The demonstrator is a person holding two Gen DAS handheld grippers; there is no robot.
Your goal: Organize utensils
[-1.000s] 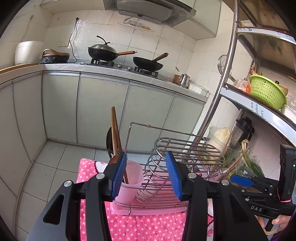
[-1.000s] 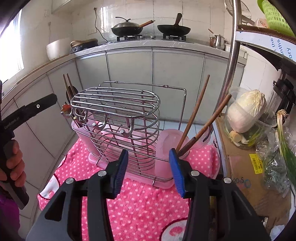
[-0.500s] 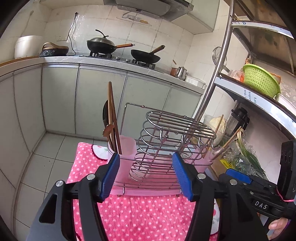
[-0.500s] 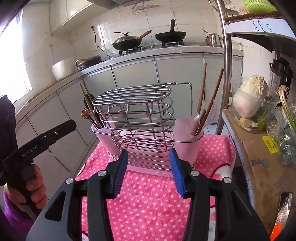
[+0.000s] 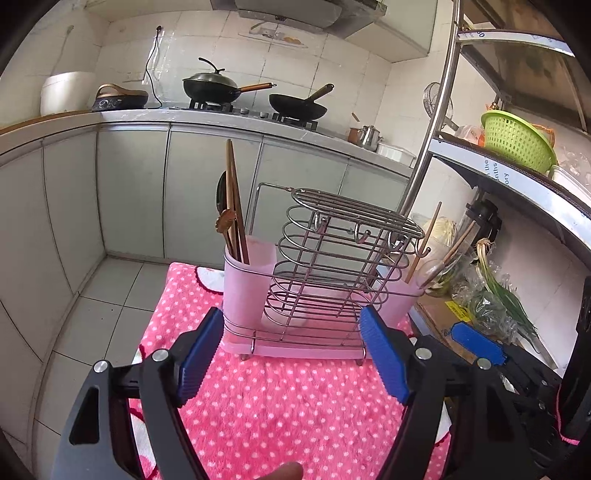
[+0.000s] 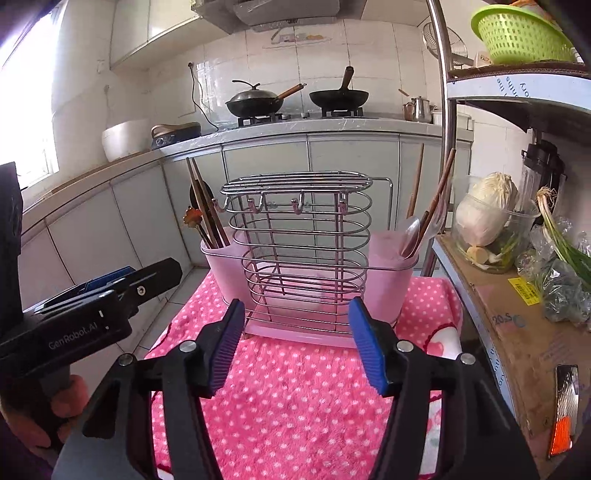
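Utensils [image 6: 207, 210] stand in two pink cups [image 6: 389, 273] at 9 and 3 o'clock of the wire rack [image 6: 299, 251]. Left gripper [image 5: 291, 360] and right gripper [image 6: 295, 345] are both opening, nothing between jaws. Sorting seems finished or between picks; a next pick needs one handle chosen.

**Count of what I see from both wrist cameras**

I count one wire rack [image 6: 299, 236] with two pink cups [image 6: 221, 266], one at each end. The cup on the left in the right wrist view holds two wooden chopsticks [image 6: 207, 206], one dark ladle [image 6: 197, 192] and one flower-topped utensil [image 6: 192, 218]. The other cup [image 6: 388, 273] holds two chopsticks [image 6: 415, 181] and two pale spoons [image 6: 412, 230]. Behind, I see two woks [image 6: 255, 101] on one stove, one kettle [image 6: 419, 108], one green basket [image 6: 517, 33], and one polka-dot cloth [image 6: 295, 391].
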